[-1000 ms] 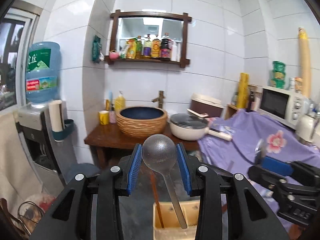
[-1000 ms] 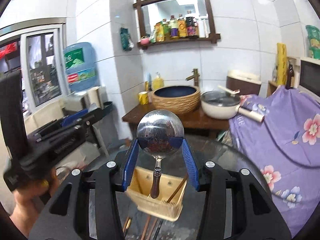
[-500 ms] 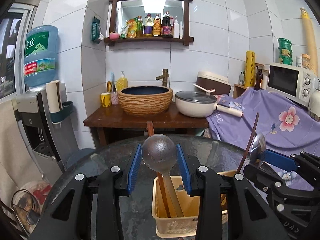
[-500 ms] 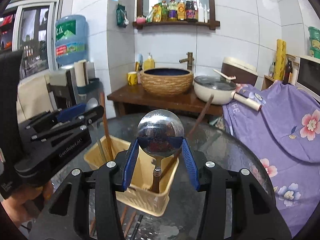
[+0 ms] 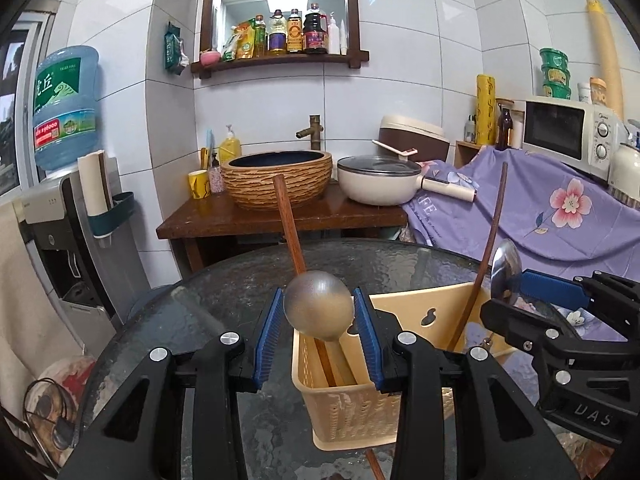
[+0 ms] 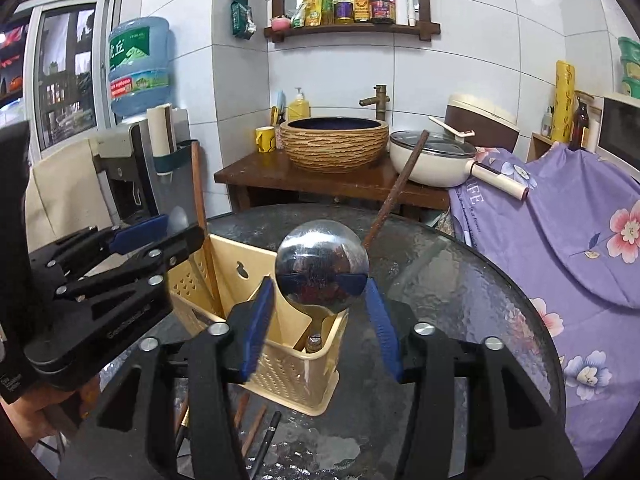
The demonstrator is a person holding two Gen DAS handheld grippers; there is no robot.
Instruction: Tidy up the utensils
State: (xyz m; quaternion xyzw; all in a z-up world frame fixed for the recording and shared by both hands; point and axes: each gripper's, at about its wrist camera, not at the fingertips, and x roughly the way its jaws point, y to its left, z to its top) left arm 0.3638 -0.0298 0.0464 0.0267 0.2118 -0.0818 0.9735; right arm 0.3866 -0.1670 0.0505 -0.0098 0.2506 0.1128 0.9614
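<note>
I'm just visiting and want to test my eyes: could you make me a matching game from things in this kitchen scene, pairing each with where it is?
Things:
1. ladle
2. water bottle
3. sauce bottles
4. microwave

Places:
A. on the wall shelf
B. upside down on the dispenser
C. handle down in the yellow basket
D. far right, behind the purple floral cloth

Pairs: 1-C, 2-B, 3-A, 4-D
</note>
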